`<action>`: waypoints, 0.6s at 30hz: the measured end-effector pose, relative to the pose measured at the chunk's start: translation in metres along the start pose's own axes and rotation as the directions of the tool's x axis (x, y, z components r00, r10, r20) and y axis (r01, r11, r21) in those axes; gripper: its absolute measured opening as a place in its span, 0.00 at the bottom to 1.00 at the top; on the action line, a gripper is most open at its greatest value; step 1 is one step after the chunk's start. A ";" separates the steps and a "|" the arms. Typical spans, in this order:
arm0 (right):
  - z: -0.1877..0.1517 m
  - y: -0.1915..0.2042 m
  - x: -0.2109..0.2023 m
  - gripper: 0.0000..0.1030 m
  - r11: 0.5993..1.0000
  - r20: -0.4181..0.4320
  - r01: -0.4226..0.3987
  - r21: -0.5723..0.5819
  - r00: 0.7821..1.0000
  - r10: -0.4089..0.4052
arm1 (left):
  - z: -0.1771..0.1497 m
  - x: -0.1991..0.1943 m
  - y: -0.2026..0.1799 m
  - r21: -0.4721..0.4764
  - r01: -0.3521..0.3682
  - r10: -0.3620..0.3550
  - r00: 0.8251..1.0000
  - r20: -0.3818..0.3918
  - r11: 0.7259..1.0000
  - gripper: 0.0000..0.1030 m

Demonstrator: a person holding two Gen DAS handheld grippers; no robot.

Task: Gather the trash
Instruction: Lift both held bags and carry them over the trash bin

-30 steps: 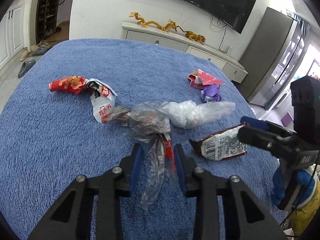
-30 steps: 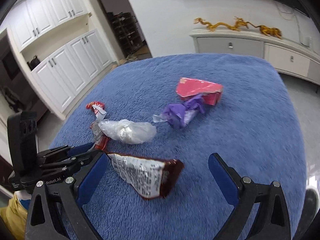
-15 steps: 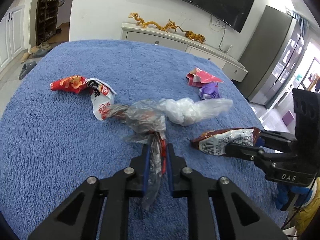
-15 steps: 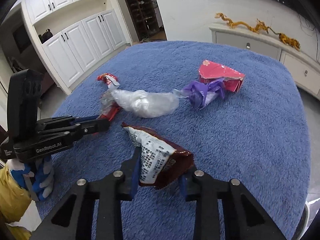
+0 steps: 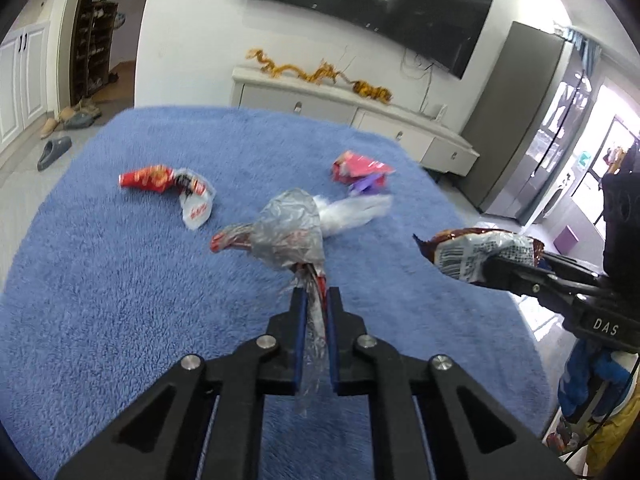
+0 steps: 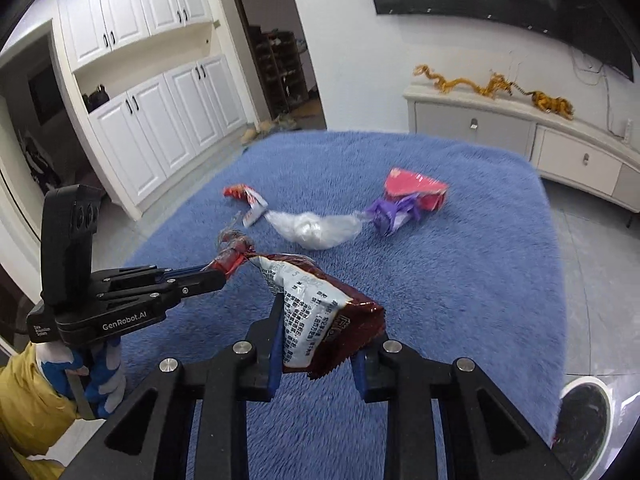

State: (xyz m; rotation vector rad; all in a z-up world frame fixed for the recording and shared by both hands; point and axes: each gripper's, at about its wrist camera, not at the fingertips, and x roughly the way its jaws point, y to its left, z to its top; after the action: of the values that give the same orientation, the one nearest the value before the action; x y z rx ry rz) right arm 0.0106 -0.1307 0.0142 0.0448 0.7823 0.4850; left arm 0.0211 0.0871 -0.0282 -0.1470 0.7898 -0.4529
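My left gripper point(image 5: 315, 296) is shut on a crumpled clear plastic wrapper point(image 5: 290, 234) with red print and holds it above the blue rug point(image 5: 100, 280). My right gripper point(image 6: 316, 344) is shut on a brown and white snack packet point(image 6: 316, 300), also lifted; the packet shows in the left wrist view point(image 5: 476, 250). On the rug lie a red and white wrapper point(image 5: 168, 184), a white plastic bag point(image 6: 316, 230), a purple wrapper point(image 6: 390, 212) and a pink wrapper point(image 6: 416, 188).
A white low cabinet point(image 5: 360, 116) with gold dragon figures stands beyond the rug. White cupboards point(image 6: 152, 120) line the left wall. A round white-rimmed bin point(image 6: 584, 412) sits on the floor at the rug's right edge. Slippers point(image 5: 54, 152) lie on the floor.
Both grippers closed on their pieces, the left on the clear wrapper and the right on the snack packet, and lifted them off the rug.
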 end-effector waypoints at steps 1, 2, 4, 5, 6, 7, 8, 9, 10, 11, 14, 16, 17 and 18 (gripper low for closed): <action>0.000 0.001 -0.008 0.25 1.000 0.016 0.004 0.004 1.000 -0.004 | 0.001 -0.006 -0.003 0.005 0.005 -0.005 1.000 0.011 1.000 0.08; -0.001 0.002 -0.018 0.25 1.000 0.038 0.009 0.010 0.999 -0.009 | 0.002 -0.011 -0.007 0.011 0.010 -0.010 1.000 0.023 1.000 0.08; -0.001 0.001 -0.038 0.25 1.000 0.083 0.015 0.024 0.996 -0.017 | 0.003 -0.025 -0.017 0.029 0.022 -0.023 0.999 0.048 0.999 0.08; -0.002 0.001 -0.046 0.25 0.999 0.101 0.018 0.031 0.995 -0.021 | 0.003 -0.030 -0.022 0.037 0.026 -0.028 0.998 0.058 0.999 0.08; -0.002 0.000 -0.055 0.25 0.999 0.120 0.021 0.038 0.992 -0.026 | 0.005 -0.035 -0.028 0.050 0.031 -0.034 0.997 0.069 0.998 0.08; -0.003 -0.001 -0.063 0.25 0.999 0.137 0.025 0.045 0.990 -0.031 | 0.005 -0.040 -0.033 0.059 0.033 -0.037 0.996 0.078 0.998 0.08; -0.005 -0.002 -0.073 0.25 0.998 0.158 0.032 0.052 0.987 -0.040 | 0.006 -0.045 -0.038 0.068 0.035 -0.041 0.995 0.086 0.997 0.08; -0.007 -0.003 -0.081 0.25 0.998 0.171 0.039 0.057 0.984 -0.048 | 0.008 -0.050 -0.045 0.081 0.038 -0.046 0.994 0.096 0.996 0.08; -0.009 -0.004 -0.091 0.25 0.997 0.190 0.054 0.063 0.980 -0.065 | 0.009 -0.054 -0.052 0.092 0.039 -0.048 0.993 0.104 0.995 0.08; -0.011 -0.005 -0.098 0.25 0.996 0.201 0.065 0.067 0.976 -0.077 | 0.010 -0.057 -0.058 0.102 0.037 -0.049 0.993 0.111 0.994 0.08; -0.018 -0.013 -0.120 0.25 0.992 0.239 0.089 0.091 0.965 -0.108 | 0.015 -0.066 -0.081 0.139 0.016 -0.035 0.990 0.134 0.990 0.08; -0.024 -0.018 -0.131 0.25 0.989 0.259 0.107 0.106 0.957 -0.132 | 0.018 -0.070 -0.098 0.171 0.001 -0.026 0.989 0.147 0.985 0.08; -0.027 -0.022 -0.138 0.25 0.986 0.270 0.114 0.119 0.952 -0.143 | 0.019 -0.071 -0.105 0.183 -0.005 -0.023 0.988 0.150 0.983 0.08; -0.030 -0.026 -0.144 0.25 0.984 0.280 0.122 0.133 0.947 -0.155 | 0.020 -0.071 -0.113 0.195 -0.010 -0.020 0.988 0.152 0.981 0.08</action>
State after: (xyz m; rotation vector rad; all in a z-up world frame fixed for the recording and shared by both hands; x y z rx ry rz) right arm -0.0868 -0.2206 0.0836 0.1625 0.5197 0.2904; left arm -0.0464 0.0171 0.0650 -0.0003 0.5899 -0.5147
